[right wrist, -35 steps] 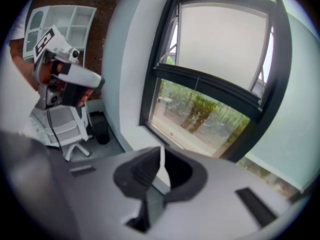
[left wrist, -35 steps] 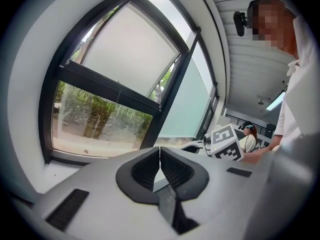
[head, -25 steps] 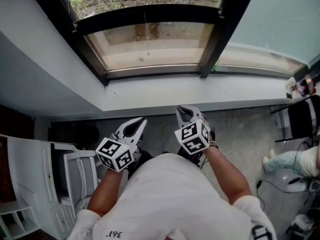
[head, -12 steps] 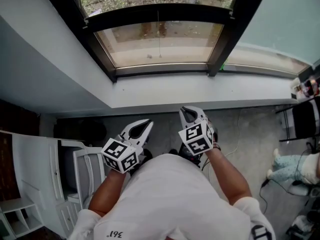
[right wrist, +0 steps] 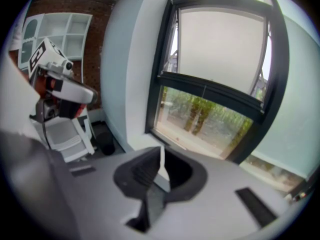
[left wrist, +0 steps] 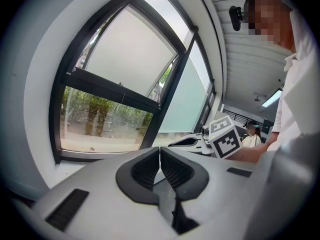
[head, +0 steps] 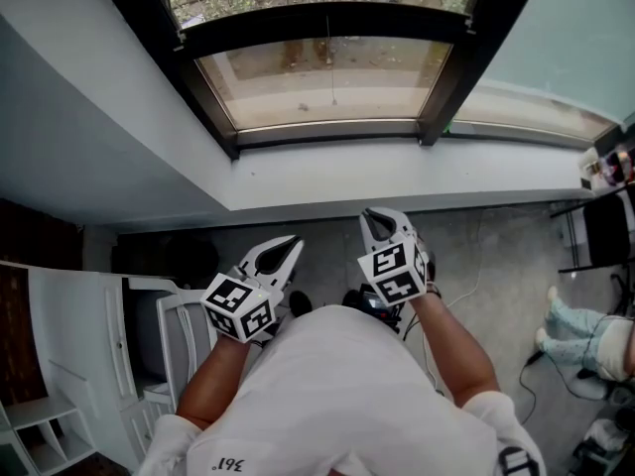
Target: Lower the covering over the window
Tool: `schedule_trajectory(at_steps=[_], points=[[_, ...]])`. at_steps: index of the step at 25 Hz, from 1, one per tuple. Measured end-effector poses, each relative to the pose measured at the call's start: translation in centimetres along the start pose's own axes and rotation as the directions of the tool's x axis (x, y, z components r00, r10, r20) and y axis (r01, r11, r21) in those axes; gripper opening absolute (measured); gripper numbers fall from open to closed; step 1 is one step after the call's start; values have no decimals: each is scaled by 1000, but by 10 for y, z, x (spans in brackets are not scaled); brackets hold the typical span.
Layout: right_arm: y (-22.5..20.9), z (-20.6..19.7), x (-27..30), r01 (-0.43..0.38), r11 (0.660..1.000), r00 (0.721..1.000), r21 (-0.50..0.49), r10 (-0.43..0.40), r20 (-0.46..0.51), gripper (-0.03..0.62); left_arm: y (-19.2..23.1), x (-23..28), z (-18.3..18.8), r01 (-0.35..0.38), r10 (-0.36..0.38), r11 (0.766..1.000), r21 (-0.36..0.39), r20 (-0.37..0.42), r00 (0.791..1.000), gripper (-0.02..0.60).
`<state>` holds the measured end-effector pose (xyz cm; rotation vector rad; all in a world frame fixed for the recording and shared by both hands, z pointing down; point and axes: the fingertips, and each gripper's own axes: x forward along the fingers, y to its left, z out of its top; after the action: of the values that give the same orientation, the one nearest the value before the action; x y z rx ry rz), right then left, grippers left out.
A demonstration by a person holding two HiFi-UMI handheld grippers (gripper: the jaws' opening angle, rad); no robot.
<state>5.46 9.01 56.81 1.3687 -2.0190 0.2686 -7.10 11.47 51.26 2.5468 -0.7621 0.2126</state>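
The left claw (left wrist: 160, 155) and the right claw (right wrist: 161, 160) are both clenched on nothing, side by side. The pale fabric roller blind (left wrist: 132, 54) sits ahead of and above both, well apart from them, covering the upper pane of the black-framed window (left wrist: 112, 86).
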Motion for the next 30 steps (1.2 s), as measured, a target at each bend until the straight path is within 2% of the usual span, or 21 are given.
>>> schedule_trajectory(at_steps=[18,30], points=[[12,24,-22,15,998,999,58,-18,48,30,-1,-9,6,23,-23,1000,15,3,1000,21],[16,32,-38,-42,990,994,133,27,108,25,-6,-6,4,28,-28,999,22,-15,999,21]])
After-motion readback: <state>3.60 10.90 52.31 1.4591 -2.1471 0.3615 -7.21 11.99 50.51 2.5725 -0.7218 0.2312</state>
